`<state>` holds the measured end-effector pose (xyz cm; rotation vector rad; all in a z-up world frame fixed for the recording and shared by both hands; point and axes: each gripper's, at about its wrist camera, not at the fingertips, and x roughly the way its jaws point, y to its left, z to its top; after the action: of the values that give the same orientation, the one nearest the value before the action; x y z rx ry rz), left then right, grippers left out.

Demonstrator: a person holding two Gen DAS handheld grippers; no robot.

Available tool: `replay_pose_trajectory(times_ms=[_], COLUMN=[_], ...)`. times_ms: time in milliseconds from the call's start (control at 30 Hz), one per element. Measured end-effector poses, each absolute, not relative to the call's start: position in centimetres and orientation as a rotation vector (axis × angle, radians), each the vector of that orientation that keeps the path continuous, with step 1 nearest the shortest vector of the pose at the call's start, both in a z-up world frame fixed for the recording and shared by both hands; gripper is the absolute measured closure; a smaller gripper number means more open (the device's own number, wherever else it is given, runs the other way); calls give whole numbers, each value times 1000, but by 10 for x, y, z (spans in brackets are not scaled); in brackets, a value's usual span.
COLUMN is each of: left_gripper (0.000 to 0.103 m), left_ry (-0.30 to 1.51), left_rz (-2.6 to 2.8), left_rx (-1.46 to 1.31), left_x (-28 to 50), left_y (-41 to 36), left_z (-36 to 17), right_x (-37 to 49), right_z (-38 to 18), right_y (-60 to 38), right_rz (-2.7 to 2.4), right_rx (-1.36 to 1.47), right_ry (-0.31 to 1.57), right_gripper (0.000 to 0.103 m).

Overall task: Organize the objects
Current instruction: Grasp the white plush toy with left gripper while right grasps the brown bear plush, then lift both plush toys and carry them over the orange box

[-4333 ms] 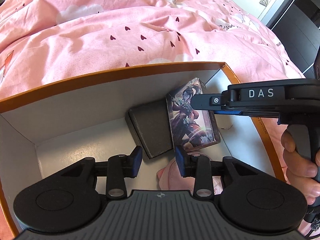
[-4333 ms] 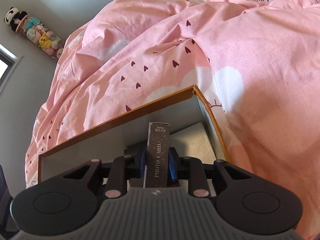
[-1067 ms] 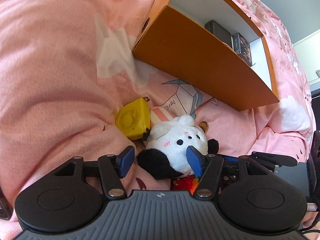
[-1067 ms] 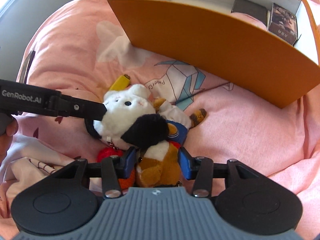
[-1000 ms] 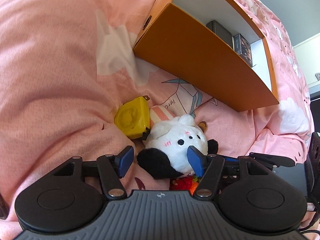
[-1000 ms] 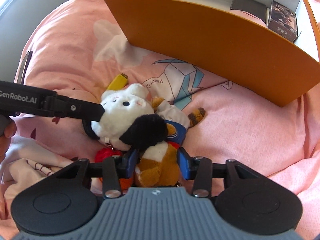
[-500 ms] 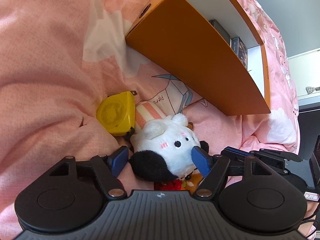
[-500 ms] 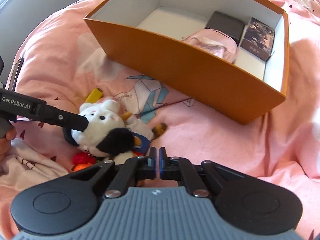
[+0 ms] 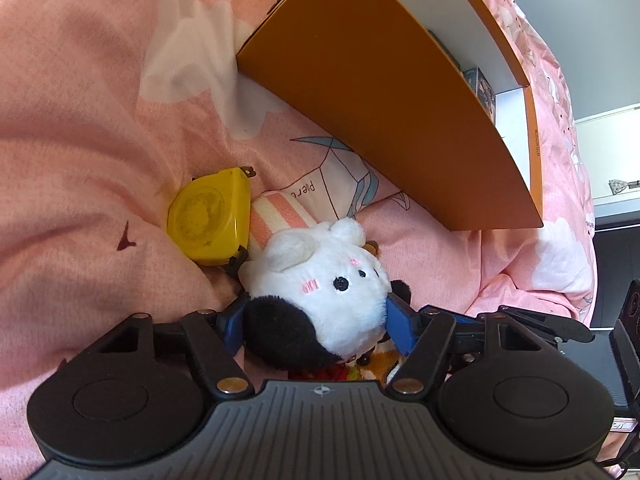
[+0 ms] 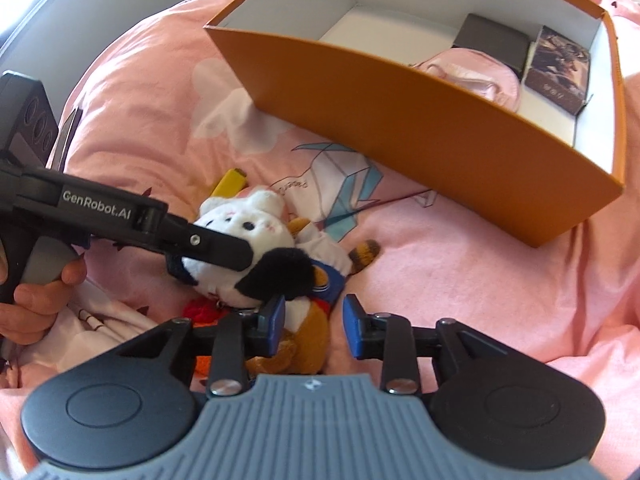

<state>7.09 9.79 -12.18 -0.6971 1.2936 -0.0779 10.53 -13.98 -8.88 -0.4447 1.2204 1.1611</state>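
The white plush toy is squeezed between the blue pads of the left gripper, which have just been closing on it. It lies on the pink blanket. The right gripper is held just beside the brown plush toy; its fingers are apart and have just been opening, with nothing gripped. A yellow tape measure lies next to the white toy. Farther back, the orange box is seen, with a card box inside.
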Motion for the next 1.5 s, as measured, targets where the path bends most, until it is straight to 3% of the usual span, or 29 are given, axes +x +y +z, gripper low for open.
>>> replay_pose_trajectory(times_ms=[100,333,567,767,900,1500], left_gripper=[27,28,28,28,28,28], left_ry=[1275,1173,1096,1035,1002,849], left_rz=[-93,-116,-95,-132,-159,-284], left_rx=[-604,-308,-231,-178,-139,154], left_x=[69,61,59,55,53,88], left_y=[90,74,83,76,70,51], left_z=[-109,-70,-55,-45,-37,29], right_x=[101,97,104,102,100,149], right_z=[-90,-105,-128,-132,-118,10], right_y=[-137,-122,-109,-114,-123,-169], right_rz=[1187,1196,1181,1176,1186,1153], right_rx=[-456,-512,-463,-438,-423,-98], right_ry=[1233,1291,1390,1395,1343,1029], right_gripper=[62,58,49,55,59,59])
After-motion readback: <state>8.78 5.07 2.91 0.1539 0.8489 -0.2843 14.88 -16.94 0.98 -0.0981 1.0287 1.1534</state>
